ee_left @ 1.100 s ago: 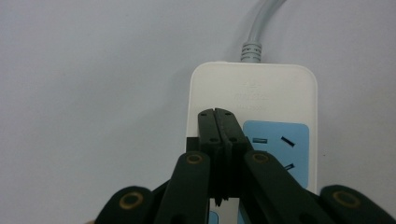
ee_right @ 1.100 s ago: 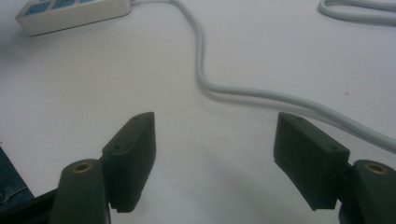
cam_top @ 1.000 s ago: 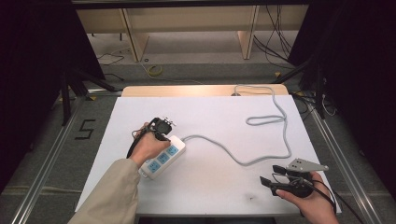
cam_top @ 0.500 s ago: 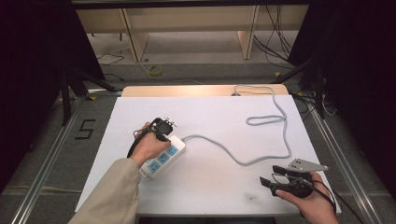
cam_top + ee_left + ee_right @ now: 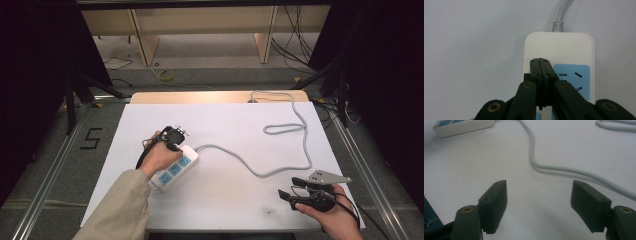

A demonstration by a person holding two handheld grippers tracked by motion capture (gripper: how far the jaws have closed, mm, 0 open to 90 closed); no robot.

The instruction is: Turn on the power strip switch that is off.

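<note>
A white power strip [image 5: 175, 168] with blue sockets lies on the left half of the white tabletop [image 5: 225, 205]. Its grey cable [image 5: 250, 167] snakes right and loops toward the far edge. My left gripper [image 5: 178, 141] points down over the strip's cable end, a hand around it. In the left gripper view its jaws [image 5: 541, 61] are shut flat against each other with nothing between them, tips over the strip [image 5: 574, 47] beside a blue socket. My right gripper [image 5: 287, 188] rests at the front right, open and empty [image 5: 539, 188], facing the cable [image 5: 564, 168] and the strip's far end [image 5: 461, 126].
Behind the table a wooden shelf frame [image 5: 265, 40] stands on the floor among loose cables [image 5: 295, 50]. A metal rail [image 5: 350, 145] runs along the table's right side. A "5" mark [image 5: 91, 138] is on the floor at left.
</note>
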